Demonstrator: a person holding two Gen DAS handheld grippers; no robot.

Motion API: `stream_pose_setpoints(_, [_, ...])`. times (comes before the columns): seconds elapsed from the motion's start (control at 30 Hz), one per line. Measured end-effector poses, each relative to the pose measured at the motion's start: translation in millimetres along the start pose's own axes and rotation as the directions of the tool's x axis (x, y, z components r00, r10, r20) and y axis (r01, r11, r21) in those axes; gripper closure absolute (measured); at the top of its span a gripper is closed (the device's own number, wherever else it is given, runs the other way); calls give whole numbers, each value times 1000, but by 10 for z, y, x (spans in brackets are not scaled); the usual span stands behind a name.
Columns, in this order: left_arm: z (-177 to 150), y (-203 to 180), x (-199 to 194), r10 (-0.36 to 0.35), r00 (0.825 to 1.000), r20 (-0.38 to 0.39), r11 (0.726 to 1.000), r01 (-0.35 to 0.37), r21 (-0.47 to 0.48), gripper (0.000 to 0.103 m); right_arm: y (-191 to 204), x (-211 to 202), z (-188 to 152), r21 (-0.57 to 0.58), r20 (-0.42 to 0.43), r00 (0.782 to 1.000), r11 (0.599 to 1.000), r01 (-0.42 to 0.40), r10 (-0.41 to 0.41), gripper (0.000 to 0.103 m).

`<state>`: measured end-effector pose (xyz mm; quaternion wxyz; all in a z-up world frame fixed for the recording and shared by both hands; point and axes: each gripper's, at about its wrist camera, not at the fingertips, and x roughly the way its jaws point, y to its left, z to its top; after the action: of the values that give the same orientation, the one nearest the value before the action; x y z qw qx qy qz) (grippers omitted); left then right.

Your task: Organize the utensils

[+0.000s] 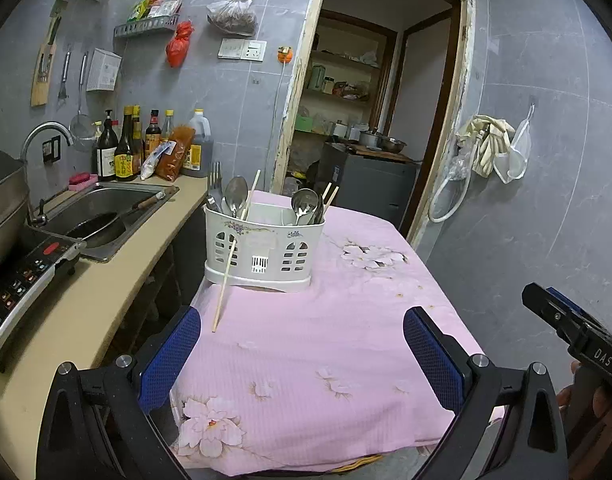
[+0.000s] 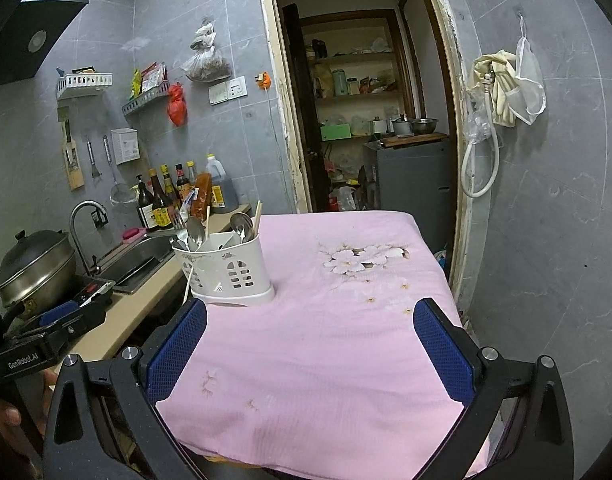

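Note:
A white slotted utensil caddy (image 1: 264, 248) (image 2: 226, 268) stands at the far left of the pink flowered tablecloth (image 1: 346, 340) (image 2: 326, 320). It holds a fork (image 1: 215, 184), spoons (image 1: 236, 196) (image 2: 242, 226) and several chopsticks. One loose chopstick (image 1: 225, 284) (image 2: 188, 282) leans against the caddy's outside, its lower tip on the cloth. My left gripper (image 1: 302, 360) hovers open over the near part of the cloth, short of the caddy, with nothing between its blue pads. My right gripper (image 2: 310, 356) is open and empty too, to the right of the caddy. Each gripper shows at the edge of the other's view.
A beige counter runs along the left with a steel sink (image 1: 106, 216), a pan in it, an induction cooker (image 1: 22, 280), a lidded pot (image 2: 38, 264) and sauce bottles (image 1: 146, 148). Behind the table is an open doorway (image 2: 366, 120). A grey tiled wall with a hose (image 2: 482, 160) is on the right.

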<state>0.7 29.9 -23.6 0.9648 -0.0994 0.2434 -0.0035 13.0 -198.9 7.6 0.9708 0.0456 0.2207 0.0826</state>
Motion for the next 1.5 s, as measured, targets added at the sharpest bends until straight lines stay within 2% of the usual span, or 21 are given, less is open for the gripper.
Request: stream_pose_setpoints(1.5, [10,2,3,4,1000,-2,1000,-4,5,1,69,19,13,4,-13,1000,1000,1,0,1])
